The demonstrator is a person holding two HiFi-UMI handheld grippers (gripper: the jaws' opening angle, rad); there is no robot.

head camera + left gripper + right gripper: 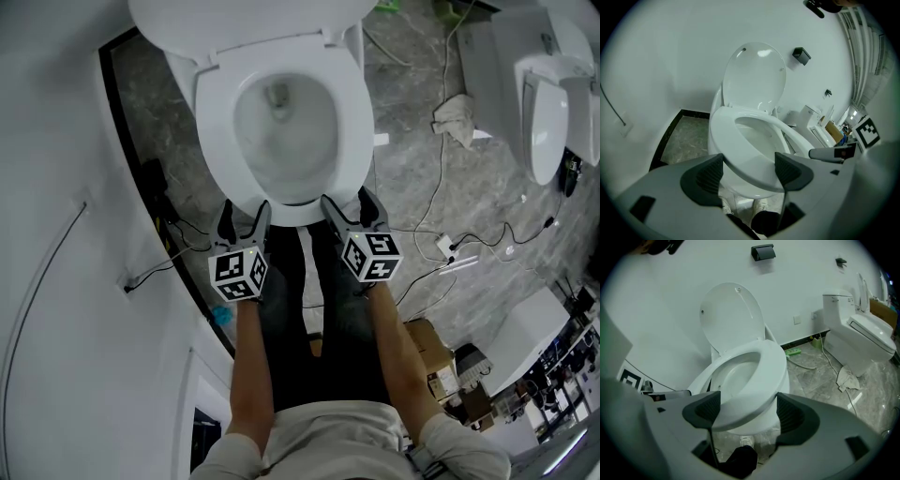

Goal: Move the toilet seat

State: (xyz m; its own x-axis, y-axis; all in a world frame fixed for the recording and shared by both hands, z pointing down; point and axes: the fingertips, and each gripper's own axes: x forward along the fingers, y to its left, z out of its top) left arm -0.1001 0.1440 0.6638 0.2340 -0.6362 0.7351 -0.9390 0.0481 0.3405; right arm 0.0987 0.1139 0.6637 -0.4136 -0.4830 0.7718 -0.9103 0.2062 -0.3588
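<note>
A white toilet stands with its lid point(244, 23) upright against the wall. The white toilet seat point(216, 122) lies over the bowl. In both gripper views a dark gap shows between seat and bowl along one side. My left gripper point(243, 220) is at the seat's front left rim, and its jaws stand open. In the left gripper view the seat point(750, 159) front edge lies between the left gripper point(749, 171) pads. My right gripper point(352, 204) is at the front right rim, also open. In the right gripper view the seat point(764, 376) reaches in between the right gripper point(747, 411) pads.
A curved white wall point(56, 187) closes in on the left. A second toilet point(548, 112) stands at the right, with a crumpled cloth point(457, 117) and cables point(441, 202) on the grey marble floor. A cardboard box point(427, 347) sits behind the person's legs.
</note>
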